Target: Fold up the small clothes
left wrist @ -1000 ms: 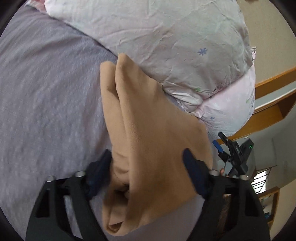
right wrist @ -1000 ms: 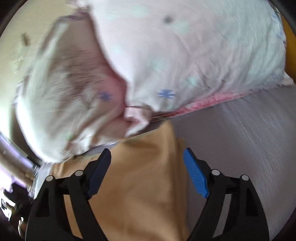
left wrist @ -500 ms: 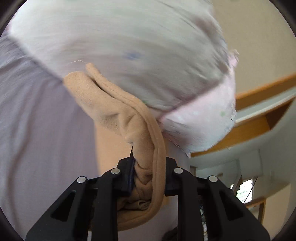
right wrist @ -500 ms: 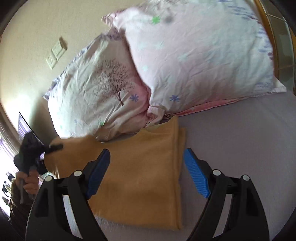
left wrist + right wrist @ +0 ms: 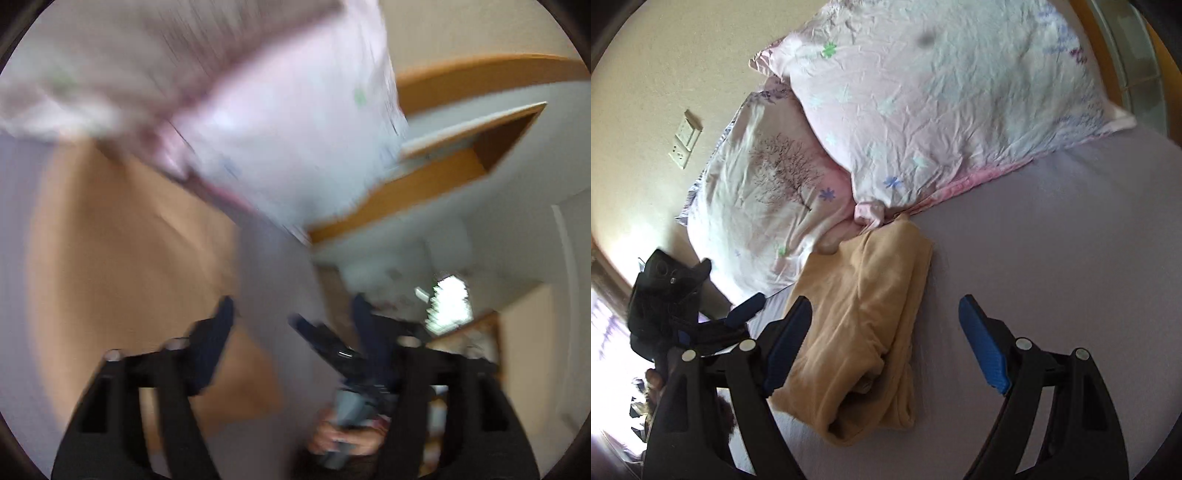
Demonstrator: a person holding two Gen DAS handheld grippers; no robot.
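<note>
A tan garment point(image 5: 864, 325) lies folded in a loose bundle on the grey-lilac bed sheet point(image 5: 1052, 240), its far end touching the pillows. In the blurred left wrist view the garment point(image 5: 122, 258) lies to the left of the fingers. My left gripper point(image 5: 291, 317) is open and empty above the sheet; it also shows in the right wrist view point(image 5: 746, 310) at the garment's left edge. My right gripper point(image 5: 886, 325) is open and empty, held above the garment's near half. The right gripper also shows in the left wrist view point(image 5: 332, 347).
Two pink-and-white patterned pillows point(image 5: 923, 92) lean against the beige wall at the head of the bed. A wall socket point(image 5: 685, 138) is on the left. A wooden headboard frame point(image 5: 424, 177) and a bright window point(image 5: 448, 299) show in the left wrist view.
My left gripper has let go of the tan garment and opened, pulling away fast to the left. The garment has dropped folded onto the sheet. The right gripper stays open above it.
</note>
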